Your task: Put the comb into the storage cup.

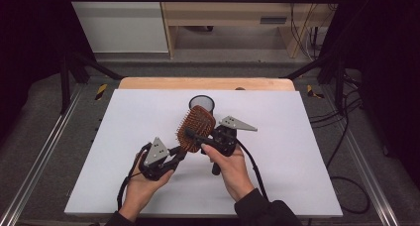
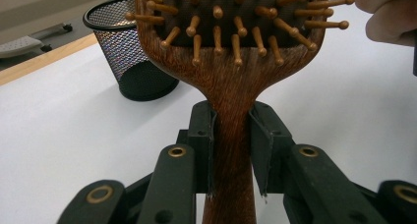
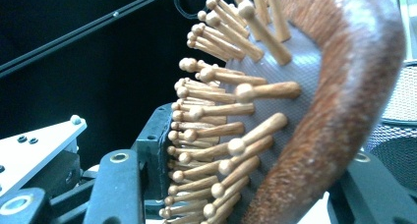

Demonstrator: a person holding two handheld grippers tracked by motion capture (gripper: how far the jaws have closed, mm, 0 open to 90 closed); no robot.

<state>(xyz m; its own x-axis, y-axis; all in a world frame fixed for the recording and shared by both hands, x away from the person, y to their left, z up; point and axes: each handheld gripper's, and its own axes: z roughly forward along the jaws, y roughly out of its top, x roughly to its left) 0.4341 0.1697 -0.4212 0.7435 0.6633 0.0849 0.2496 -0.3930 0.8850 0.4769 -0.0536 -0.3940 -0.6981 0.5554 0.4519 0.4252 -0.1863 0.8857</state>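
- Nearest the person, the left gripper [image 1: 179,152] has its jaws closed on the wooden neck of the hairbrush [image 1: 196,128]; the left gripper view shows both black pads pressed against the handle just below the head.
- The hairbrush is held up off the white table sheet [image 1: 124,137], its bristled head tilted toward the right gripper [image 1: 195,137], which sits just to the right of it.
- In the right gripper view the hairbrush head [image 3: 314,111] lies between the jaws, one jaw beside the wooden bristle pins and the other behind the curved wooden back. The jaws stand around the head, but I cannot tell whether the pads press on it.
- My reading of the step: a hand-over of the hairbrush from left to right, with the right grip being set on the head.
- The next move seems to call for a firm hold on the head without bending the pins, then the left jaws letting go of the handle.
- Just beyond the hairbrush stands a black mesh cup [image 1: 201,103], upright and apart from it; it looks the likely place for the brush.
- No brand, label or writing can be read on the brush, the cup or the grippers.
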